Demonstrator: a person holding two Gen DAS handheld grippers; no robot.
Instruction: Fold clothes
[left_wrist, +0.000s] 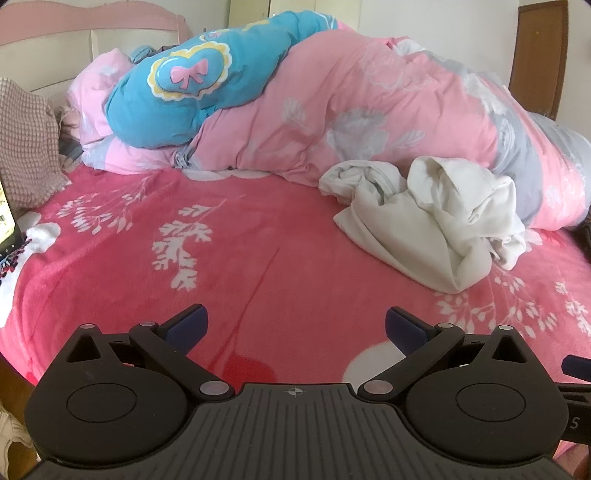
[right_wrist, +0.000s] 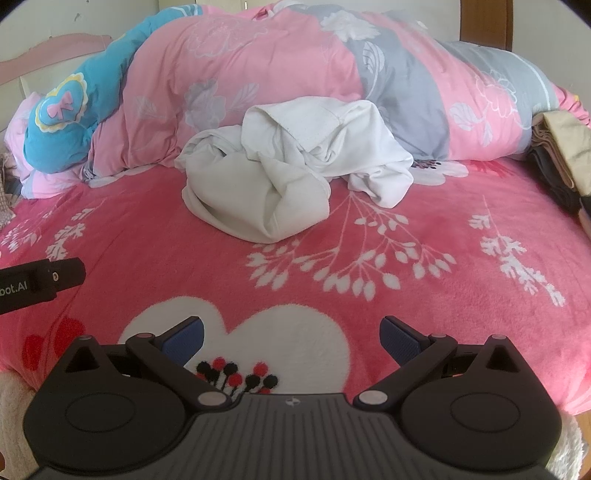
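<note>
A crumpled white garment (left_wrist: 432, 218) lies in a heap on the pink floral blanket (left_wrist: 229, 266), ahead and to the right in the left wrist view. The right wrist view has the same white garment (right_wrist: 291, 173) straight ahead, at the middle of the blanket (right_wrist: 424, 258). My left gripper (left_wrist: 294, 326) hovers open over the near part of the bed, well short of the garment, with nothing between its blue pads. My right gripper (right_wrist: 291, 338) is open too, above a white heart print, empty. The left gripper's body (right_wrist: 40, 282) shows at the left edge of the right wrist view.
A bunched pink and grey duvet (right_wrist: 295, 74) and a blue pillow with a bow (left_wrist: 192, 81) fill the far side of the bed. Folded beige and dark clothes (right_wrist: 565, 162) sit at the right edge. A checked cloth (left_wrist: 26, 147) and a phone screen (left_wrist: 7, 221) lie at the left.
</note>
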